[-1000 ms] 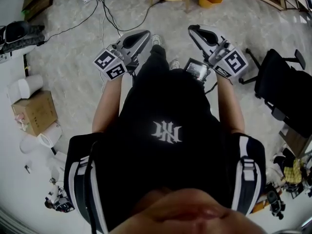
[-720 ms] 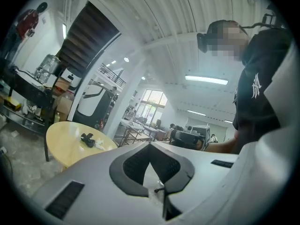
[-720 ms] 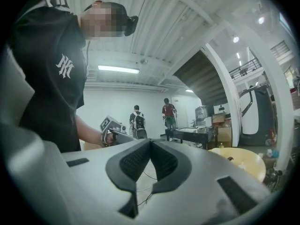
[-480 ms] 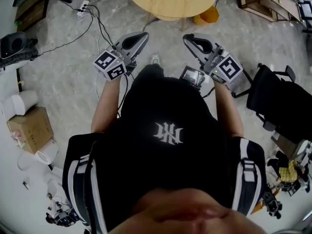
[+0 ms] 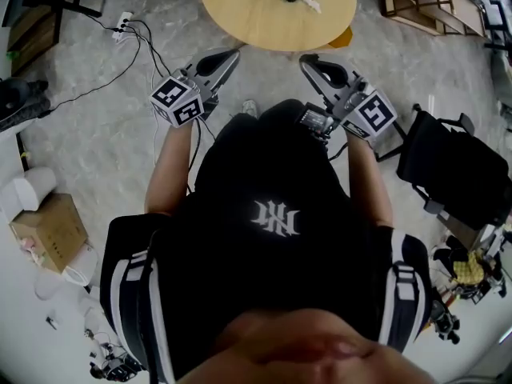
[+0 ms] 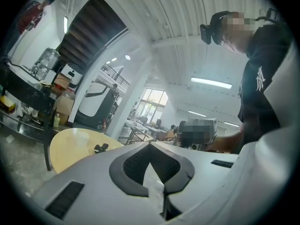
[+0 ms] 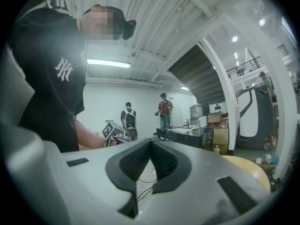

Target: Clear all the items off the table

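White monogram logo (image 5: 273,217) was seen on the black top. Grey left gripper (image 5: 234,53) and grey right gripper (image 5: 305,58) were seen closed and empty, pointed far toward the round wooden table (image 5: 256,22).

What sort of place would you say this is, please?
Probably a workshop or lab in an industrial hall: loose cables and a cardboard box lie on the stone floor, under a high ribbed ceiling.

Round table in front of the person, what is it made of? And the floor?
The round table looks like pale wood, or a wood-look top, with a smooth matte finish: it is even tan with faint streaks like grain. The floor looks like polished stone or marbled tile: it is grey with cloudy veins. Neither is certain from here.
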`<state>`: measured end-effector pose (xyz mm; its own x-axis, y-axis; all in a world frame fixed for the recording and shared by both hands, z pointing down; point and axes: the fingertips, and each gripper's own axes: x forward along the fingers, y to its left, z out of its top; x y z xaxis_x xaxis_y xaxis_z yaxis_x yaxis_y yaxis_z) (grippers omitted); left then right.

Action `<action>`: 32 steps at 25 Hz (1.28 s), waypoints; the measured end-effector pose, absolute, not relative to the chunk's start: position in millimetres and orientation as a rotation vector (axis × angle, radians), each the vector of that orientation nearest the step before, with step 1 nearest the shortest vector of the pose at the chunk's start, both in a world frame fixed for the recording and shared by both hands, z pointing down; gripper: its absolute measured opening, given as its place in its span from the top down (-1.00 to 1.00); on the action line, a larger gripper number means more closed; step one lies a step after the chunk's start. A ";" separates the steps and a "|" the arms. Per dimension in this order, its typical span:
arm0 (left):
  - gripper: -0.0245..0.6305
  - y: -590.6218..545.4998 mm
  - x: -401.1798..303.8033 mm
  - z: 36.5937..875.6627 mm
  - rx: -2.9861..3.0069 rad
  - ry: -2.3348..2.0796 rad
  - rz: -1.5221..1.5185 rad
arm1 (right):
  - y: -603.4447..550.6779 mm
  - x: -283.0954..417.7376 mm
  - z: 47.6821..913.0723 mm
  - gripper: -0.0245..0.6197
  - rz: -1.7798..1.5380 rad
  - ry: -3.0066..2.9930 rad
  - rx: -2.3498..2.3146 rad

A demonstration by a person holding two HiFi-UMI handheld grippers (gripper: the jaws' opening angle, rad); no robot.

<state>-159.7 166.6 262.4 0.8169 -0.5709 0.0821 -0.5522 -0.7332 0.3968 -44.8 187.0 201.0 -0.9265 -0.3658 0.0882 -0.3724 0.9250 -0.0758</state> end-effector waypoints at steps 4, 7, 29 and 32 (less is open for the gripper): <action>0.89 133.8 -155.6 273.9 2.566 -0.844 -0.055 | 151.3 -42.2 203.7 0.91 0.146 -3.020 0.570; 0.89 104.0 -147.1 279.6 2.559 -0.860 -0.025 | 118.7 -32.6 206.8 0.91 0.168 -3.042 0.557; 0.64 -150.8 -179.3 395.5 2.436 -1.113 0.293 | -116.9 -42.6 287.6 0.91 0.284 -3.051 0.426; 0.32 -173.1 -185.1 428.3 2.454 -1.077 0.375 | -144.6 -55.2 307.3 0.91 0.258 -3.031 0.494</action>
<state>-185.1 -173.1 428.3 0.6614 -0.6295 0.4077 -0.7466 -0.6046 0.2776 -55.2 -144.6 307.3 -0.9468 -0.3103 0.0859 -0.3203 0.9345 -0.1550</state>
